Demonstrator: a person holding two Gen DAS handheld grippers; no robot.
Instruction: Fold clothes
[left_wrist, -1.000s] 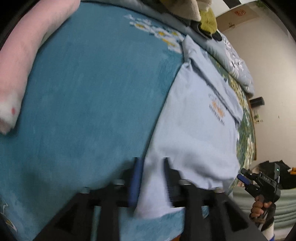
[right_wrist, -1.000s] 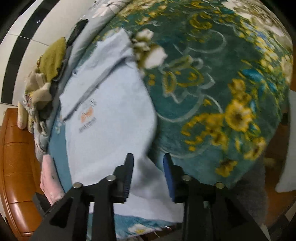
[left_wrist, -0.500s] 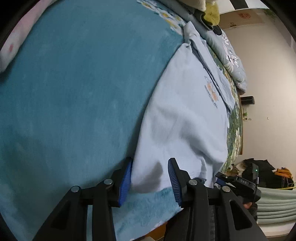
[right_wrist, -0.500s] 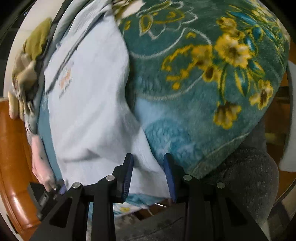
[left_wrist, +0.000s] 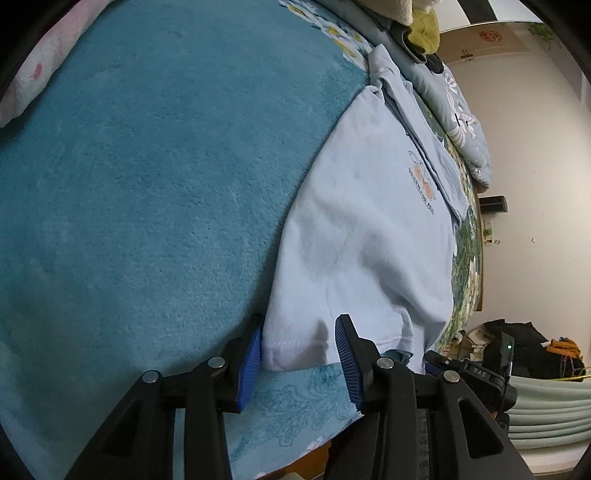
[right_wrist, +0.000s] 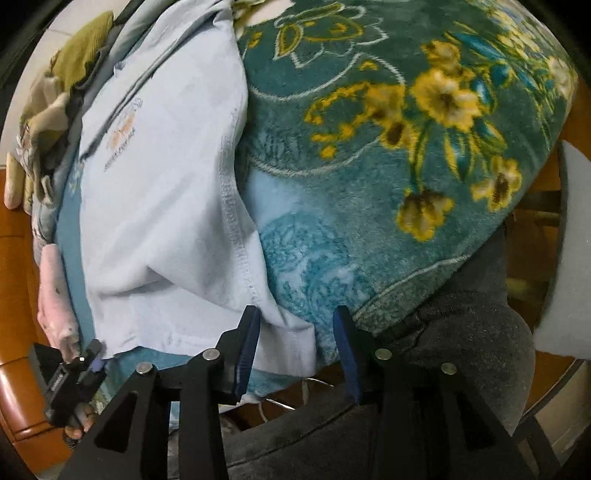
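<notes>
A light blue T-shirt (left_wrist: 369, 229) with a small orange chest print lies flat on the bed, its bottom hem toward me. My left gripper (left_wrist: 299, 354) straddles the shirt's near left hem corner. Its jaws are closing, the cloth lies loose between the blue pads, and one pad (left_wrist: 253, 350) is at the shirt's edge. My right gripper (right_wrist: 295, 347) stands over the shirt's (right_wrist: 159, 177) other hem corner. Its jaws are opening and the pads are off the cloth. Each gripper shows small in the other's view: the right gripper (left_wrist: 465, 373) and the left gripper (right_wrist: 74, 373), held in a hand.
A teal blanket (left_wrist: 147, 184) covers the bed, with a yellow flower pattern (right_wrist: 436, 99) on the right side. A pink cloth (left_wrist: 33, 74) lies at the left, piled clothes (left_wrist: 421, 22) and a grey quilt (left_wrist: 461, 122) at the far end. My grey trousers (right_wrist: 461, 350) press the bed's near edge.
Both grippers have come down to the shirt's near hem, and the shirt now lies spread on the bed. The right jaws stand wider than before.
</notes>
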